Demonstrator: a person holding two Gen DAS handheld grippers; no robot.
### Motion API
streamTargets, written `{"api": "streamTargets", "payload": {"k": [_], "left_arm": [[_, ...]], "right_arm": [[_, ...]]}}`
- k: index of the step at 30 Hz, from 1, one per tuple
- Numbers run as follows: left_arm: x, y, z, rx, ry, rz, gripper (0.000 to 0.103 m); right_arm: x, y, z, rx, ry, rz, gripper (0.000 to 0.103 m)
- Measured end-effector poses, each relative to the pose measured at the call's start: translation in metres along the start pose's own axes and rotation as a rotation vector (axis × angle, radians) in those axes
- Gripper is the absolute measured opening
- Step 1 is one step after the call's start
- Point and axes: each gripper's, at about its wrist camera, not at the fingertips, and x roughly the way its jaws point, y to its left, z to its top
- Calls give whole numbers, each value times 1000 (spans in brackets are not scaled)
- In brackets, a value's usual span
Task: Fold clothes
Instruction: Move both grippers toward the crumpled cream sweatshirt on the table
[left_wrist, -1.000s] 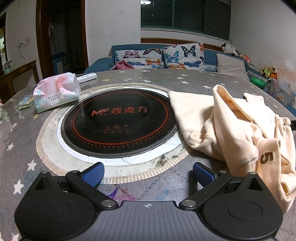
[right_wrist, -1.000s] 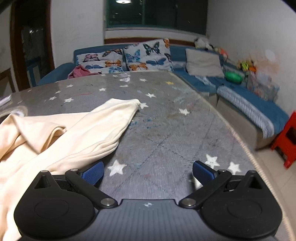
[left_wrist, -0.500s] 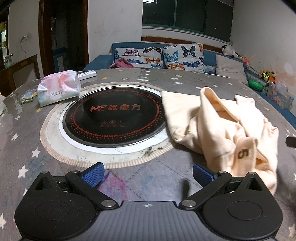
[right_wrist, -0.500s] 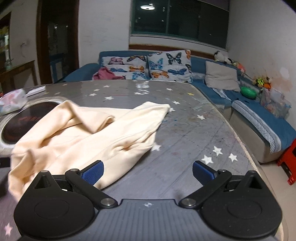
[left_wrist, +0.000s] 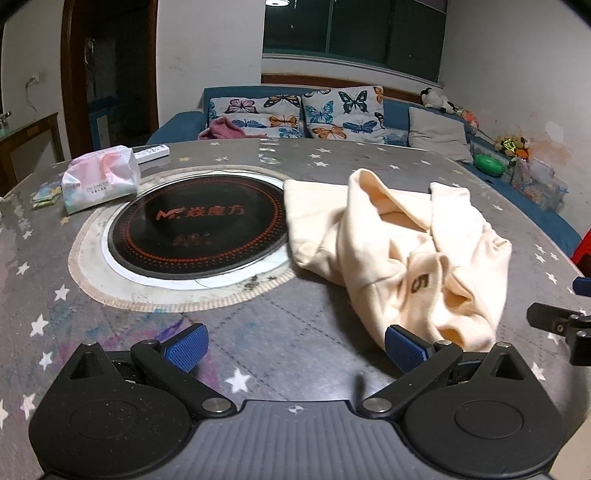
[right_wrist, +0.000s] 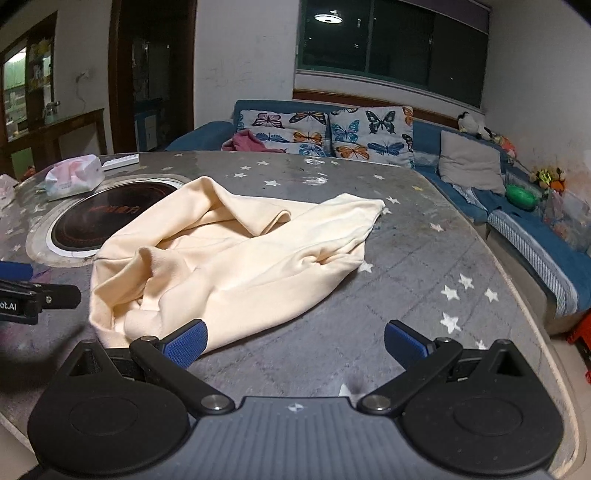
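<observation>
A cream garment (left_wrist: 399, 243) with a brown "5" lies crumpled on the grey star-patterned table (left_wrist: 280, 332), right of the round black hotplate (left_wrist: 199, 225). It also shows in the right wrist view (right_wrist: 236, 254). My left gripper (left_wrist: 295, 349) is open and empty, above the table just in front of the garment's near edge. My right gripper (right_wrist: 295, 343) is open and empty; its left finger (right_wrist: 186, 341) is beside the garment's near hem. Each gripper shows at the edge of the other's view.
A pink tissue pack (left_wrist: 99, 177) and a white remote (left_wrist: 151, 151) lie at the table's far left. A blue sofa (left_wrist: 295, 114) with butterfly cushions stands behind. The table's right edge (right_wrist: 532, 306) drops to the floor by a red stool (right_wrist: 580, 332).
Both grippers have pulled back and up from the table, so more of the garment and table shows. The garment lies crumpled, released. Both stay open.
</observation>
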Motion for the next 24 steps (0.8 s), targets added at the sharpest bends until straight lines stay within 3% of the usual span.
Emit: {"api": "streamTargets", "payload": {"k": [24], "left_arm": [[-11, -20, -4, 28, 15, -1, 103]], "right_arm": [[-12, 11, -13, 27, 8, 37, 103]]}}
